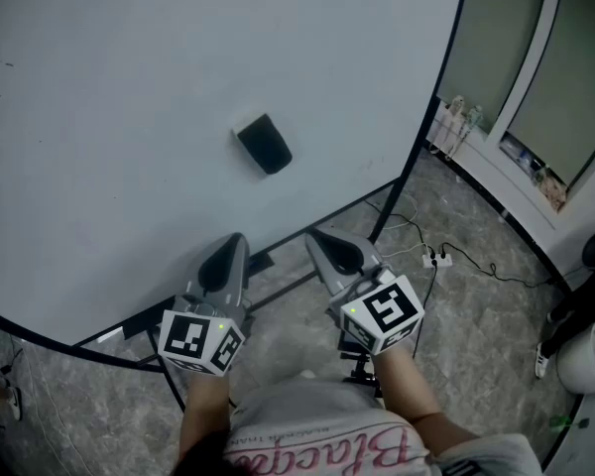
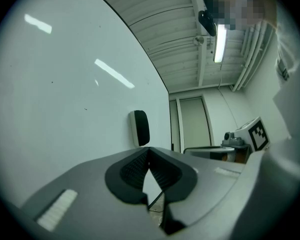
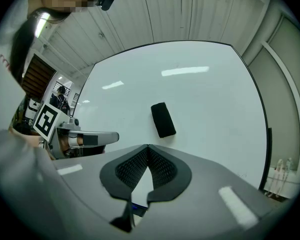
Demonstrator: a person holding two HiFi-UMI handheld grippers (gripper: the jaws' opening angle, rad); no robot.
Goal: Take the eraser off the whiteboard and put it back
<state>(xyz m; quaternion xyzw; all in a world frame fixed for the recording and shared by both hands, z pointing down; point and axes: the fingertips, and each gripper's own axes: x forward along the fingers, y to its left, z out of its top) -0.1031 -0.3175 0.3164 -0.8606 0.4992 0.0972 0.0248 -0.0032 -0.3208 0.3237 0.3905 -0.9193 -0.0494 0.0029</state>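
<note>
- Where's the eraser [image 1: 264, 144]?
- Stuck on the whiteboard [image 1: 99, 107], mid-frame in the head view, tilted. Left claw [image 1: 233, 246] and right claw [image 1: 322, 241] hang just below it, both pinched together, empty
- Waiting to come off, or back on already?
- Fits either. Nearby: stand bar [image 1: 283, 291] under the claws, power strip [image 1: 436, 259] lower right on the floor

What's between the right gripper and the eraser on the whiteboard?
Nothing but bare whiteboard shows between the shut right gripper and the eraser, seen in the right gripper view.

Shirt [image 1: 307, 434] just behind right gripper [image 1: 319, 238]: pink script, approx. "Blacpa…", rest cut off. Small print w/ it illegible.
</note>
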